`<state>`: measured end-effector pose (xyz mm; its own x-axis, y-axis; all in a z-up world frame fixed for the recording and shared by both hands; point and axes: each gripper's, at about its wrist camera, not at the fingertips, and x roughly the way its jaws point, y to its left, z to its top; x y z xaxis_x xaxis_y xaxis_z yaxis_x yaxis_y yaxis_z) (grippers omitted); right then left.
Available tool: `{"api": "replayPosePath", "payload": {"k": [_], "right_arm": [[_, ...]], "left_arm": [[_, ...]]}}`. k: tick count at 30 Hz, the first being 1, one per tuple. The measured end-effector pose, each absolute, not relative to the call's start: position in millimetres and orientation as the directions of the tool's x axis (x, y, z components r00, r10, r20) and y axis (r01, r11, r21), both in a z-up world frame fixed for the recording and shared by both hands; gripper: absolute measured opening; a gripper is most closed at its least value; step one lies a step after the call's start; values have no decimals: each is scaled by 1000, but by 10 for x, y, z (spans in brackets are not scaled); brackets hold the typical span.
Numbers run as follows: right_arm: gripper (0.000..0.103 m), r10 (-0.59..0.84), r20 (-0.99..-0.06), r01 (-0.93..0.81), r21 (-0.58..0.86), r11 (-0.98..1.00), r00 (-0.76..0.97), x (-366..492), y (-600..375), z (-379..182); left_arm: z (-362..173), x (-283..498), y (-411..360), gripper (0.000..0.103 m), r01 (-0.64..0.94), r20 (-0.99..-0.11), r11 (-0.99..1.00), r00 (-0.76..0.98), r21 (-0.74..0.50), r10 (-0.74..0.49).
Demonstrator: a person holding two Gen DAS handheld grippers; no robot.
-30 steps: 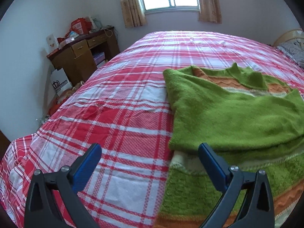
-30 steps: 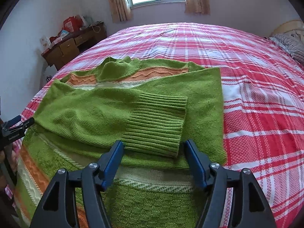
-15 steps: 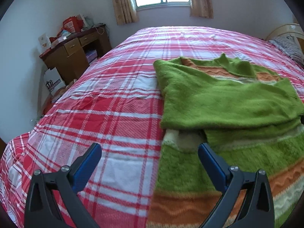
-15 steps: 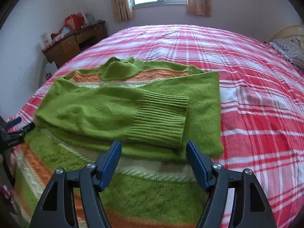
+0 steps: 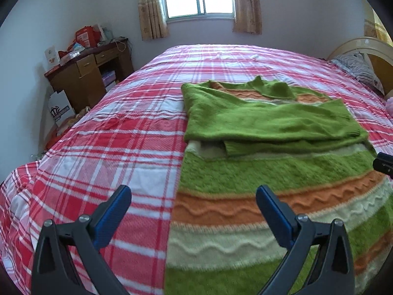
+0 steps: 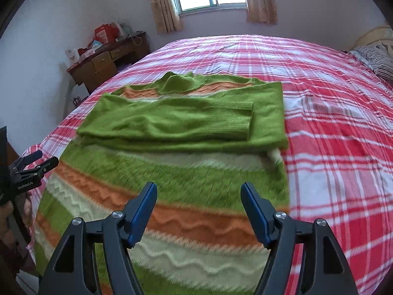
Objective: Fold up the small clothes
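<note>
My left gripper [image 5: 192, 211] and right gripper [image 6: 199, 207] hang spread and empty over the striped green sweater [image 6: 172, 172] on the plaid bedspread [image 5: 110, 152], near its front edge; sleeves lie folded across, so next I must pinch the hem corners

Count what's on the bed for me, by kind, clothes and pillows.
Sweaters: 1, the green striped sweater, sleeves folded across it.
Pillows: 1, the striped pillow at the bed's far right edge.
Total: 2
</note>
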<state>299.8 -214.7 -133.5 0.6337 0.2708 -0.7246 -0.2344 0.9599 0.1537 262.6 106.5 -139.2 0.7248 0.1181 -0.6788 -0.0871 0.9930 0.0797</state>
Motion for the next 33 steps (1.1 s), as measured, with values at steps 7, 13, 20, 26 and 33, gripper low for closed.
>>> {"api": "replayPosePath", "payload": {"k": [7,13,20,26,33], "right_arm": [[71,293,-725,-251,170,953,623,2706,-2145,-1355],[71,307,-729,-262,179,948,613,2417,-2143,-1394],[72,302,-745,-282,158,946,595,2102,-2120,-1463],[72,307,-748,-279,168,945,589,1856,-2186,-1500],[72,295,-750,-269,161,950,593,1616,-2254,-1526]], "left_arm": [[-1403,2386,979,103,-54,-682,996,726,75,91],[-1437,2187,961,103,-32,-692,997,719,68,71],[-1511,1880,962,103,-8,-706,998,707,64,51],[-1593,1605,1043,103,2,-722,997,690,75,53],[-1647,1290,1219,103,4,-743,998,668,69,48]]}}
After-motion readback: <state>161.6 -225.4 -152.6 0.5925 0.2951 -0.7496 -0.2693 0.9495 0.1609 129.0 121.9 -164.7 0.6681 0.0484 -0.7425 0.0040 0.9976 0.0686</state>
